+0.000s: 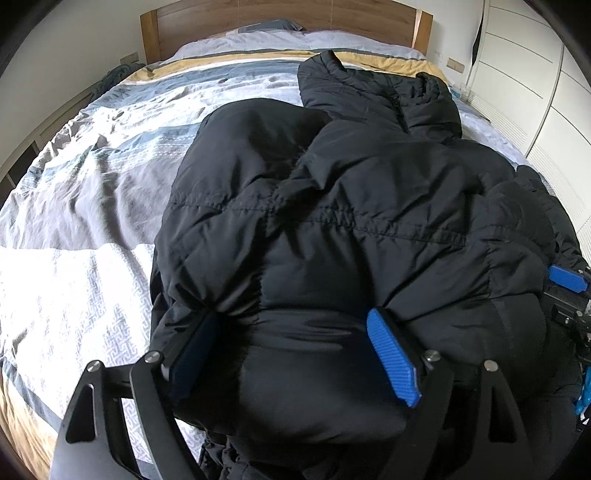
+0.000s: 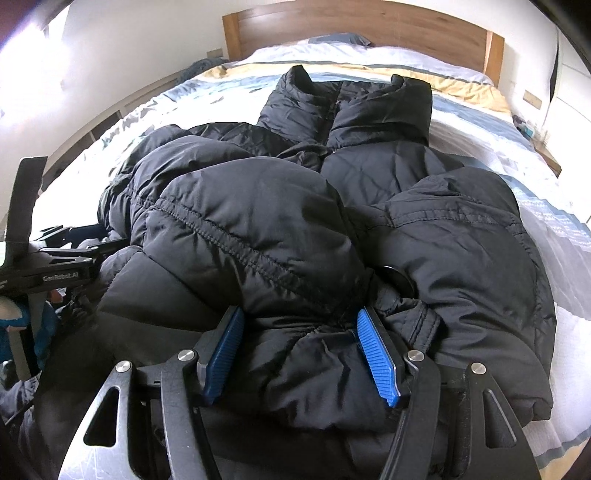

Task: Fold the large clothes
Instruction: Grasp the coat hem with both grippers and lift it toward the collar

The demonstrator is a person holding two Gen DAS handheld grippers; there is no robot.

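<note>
The jacket (image 1: 332,206) lies on the bed (image 1: 92,192), filling centre and right of the left wrist frame. Its collar (image 1: 373,88) points toward the headboard (image 1: 288,18) at the top. Both grippers sit at the jacket's near edge, the left gripper (image 1: 295,332) bottom centre, the right gripper (image 1: 569,280) at right.

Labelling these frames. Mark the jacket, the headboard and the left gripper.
jacket (image 1: 332,206): left wrist view, quilted body panel.
headboard (image 2: 369,22): right wrist view, wooden face.
left gripper (image 1: 295,354): left wrist view, midway between fingertips, jacket fabric bunched there.

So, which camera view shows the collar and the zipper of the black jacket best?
The right wrist view: the collar faces the camera, both flaps upright, with the zipper running between them. In the left wrist view the collar sits off to the right and is seen at an angle, with only a short stretch of zipper visible.
</note>
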